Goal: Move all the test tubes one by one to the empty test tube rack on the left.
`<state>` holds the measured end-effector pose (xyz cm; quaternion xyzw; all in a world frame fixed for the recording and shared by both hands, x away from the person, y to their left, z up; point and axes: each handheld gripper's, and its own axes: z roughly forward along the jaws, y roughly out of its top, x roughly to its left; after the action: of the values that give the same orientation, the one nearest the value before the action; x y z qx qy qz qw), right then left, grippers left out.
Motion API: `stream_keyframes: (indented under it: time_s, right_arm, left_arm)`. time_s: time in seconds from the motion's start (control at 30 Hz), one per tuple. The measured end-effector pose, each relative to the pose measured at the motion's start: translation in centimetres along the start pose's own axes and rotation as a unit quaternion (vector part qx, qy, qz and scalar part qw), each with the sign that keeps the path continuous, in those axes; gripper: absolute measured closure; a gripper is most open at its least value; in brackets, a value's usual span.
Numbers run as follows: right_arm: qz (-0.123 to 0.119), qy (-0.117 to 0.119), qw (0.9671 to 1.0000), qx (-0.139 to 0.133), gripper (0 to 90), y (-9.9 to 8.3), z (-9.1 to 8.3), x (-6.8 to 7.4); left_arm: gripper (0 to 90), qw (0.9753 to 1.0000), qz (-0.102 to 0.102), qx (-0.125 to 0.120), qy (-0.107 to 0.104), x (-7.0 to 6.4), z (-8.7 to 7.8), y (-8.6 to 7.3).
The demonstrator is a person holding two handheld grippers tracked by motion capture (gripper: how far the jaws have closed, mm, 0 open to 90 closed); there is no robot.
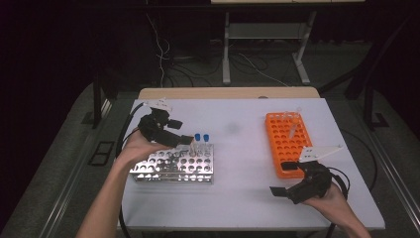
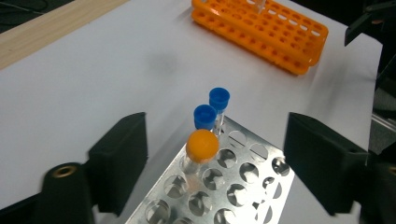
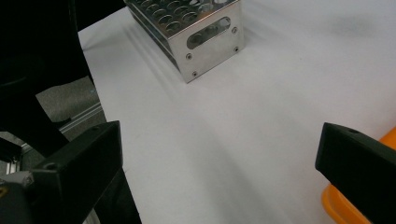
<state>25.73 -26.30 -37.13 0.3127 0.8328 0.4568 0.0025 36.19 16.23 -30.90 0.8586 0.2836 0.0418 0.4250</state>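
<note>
A metal tube rack (image 1: 173, 166) stands at the table's left. Two blue-capped tubes (image 1: 202, 137) stand upright in its far right corner. In the left gripper view an orange-capped tube (image 2: 202, 145) stands in the metal rack (image 2: 224, 196) just in front of the blue-capped tubes (image 2: 211, 109). My left gripper (image 1: 181, 132) (image 2: 217, 140) hovers over that corner, open, its jaws wide on either side of the orange cap without touching it. An orange rack (image 1: 288, 141) (image 2: 261, 30) at the right holds one clear tube (image 1: 293, 130). My right gripper (image 1: 285, 178) (image 3: 217, 158) is open and empty beside the orange rack's near end.
The white table top (image 1: 237, 163) lies bare between the two racks. The right gripper view looks across it to the metal rack's end wall (image 3: 205, 42), with a corner of the orange rack (image 3: 341, 210) at its lower right. A wooden strip (image 1: 228, 92) runs along the far edge.
</note>
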Motion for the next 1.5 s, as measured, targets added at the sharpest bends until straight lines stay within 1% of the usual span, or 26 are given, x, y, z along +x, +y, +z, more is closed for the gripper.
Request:
stream_keyframes:
  time_s: [0.1, 0.13, 0.23, 0.33, 0.4, 0.47, 0.63, 0.73, 0.97, 1.2, 1.33, 1.5]
  right_arm:
    - [0.001, -0.005, 1.0, 0.0, 0.3, 0.2, -0.4, -0.2]
    - [0.001, -0.006, 1.0, 0.0, 0.3, 0.3, -0.5, -0.3]
    - [0.001, -0.012, 0.9999, 0.002, 0.3, 0.6, -0.9, -0.5]
    - [0.003, -0.019, 0.9998, 0.004, 0.3, 0.9, -1.3, -0.8]
    - [0.003, -0.023, 0.9997, 0.005, 0.4, 1.1, -1.5, -1.1]
    - [0.004, -0.029, 0.9996, 0.006, 0.3, 1.3, -1.8, -1.3]
    - [0.005, -0.04, 0.9992, 0.005, 0.3, 1.8, -2.6, -2.0]
    - [0.007, -0.049, 0.9987, 0.008, 0.3, 2.0, -2.9, -2.6]
    - [0.015, -0.067, 0.9975, 0.015, 0.3, 2.4, -3.5, -4.2]
    - [0.024, -0.079, 0.9964, 0.018, 0.4, 2.9, -3.9, -6.0]
    - [0.029, -0.085, 0.9959, 0.014, 0.4, 3.2, -4.1, -7.1]
    - [0.035, -0.095, 0.9948, 0.011, 0.4, 3.5, -4.1, -8.5]
  left_arm:
    - [11.7, 0.9999, -0.006, -0.011, 0.009, -0.5, -0.5, -0.4]
    - [8.5, 0.9998, -0.01, -0.014, 0.012, -0.7, -0.5, -0.5]
    - [0.0, 0.9995, -0.014, -0.014, 0.023, -1.4, -0.7, -0.9]
    - [0.0, 0.9994, -0.011, -0.021, 0.027, -2.1, -0.9, -1.3]
    - [0.0, 0.9991, -0.012, -0.028, 0.029, -2.6, -1.0, -1.6]
    - [0.0, 0.999, -0.008, -0.032, 0.03, -3.0, -1.1, -1.8]
    - [0.0, 0.9984, -0.002, -0.048, 0.029, -4.2, -1.4, -2.4]
    - [0.0, 0.9981, 0.002, -0.054, 0.03, -4.9, -1.5, -2.7]
    - [0.0, 0.9979, 0.008, -0.059, 0.024, -6.1, -1.3, -4.0]
    - [0.0, 0.9976, 0.006, -0.068, 0.016, -7.0, -1.1, -5.3]
    - [0.0, 0.9973, 0.006, -0.072, 0.015, -7.4, -1.1, -5.8]
    - [0.0, 0.9976, 0.008, -0.068, 0.011, -7.9, -0.8, -6.5]
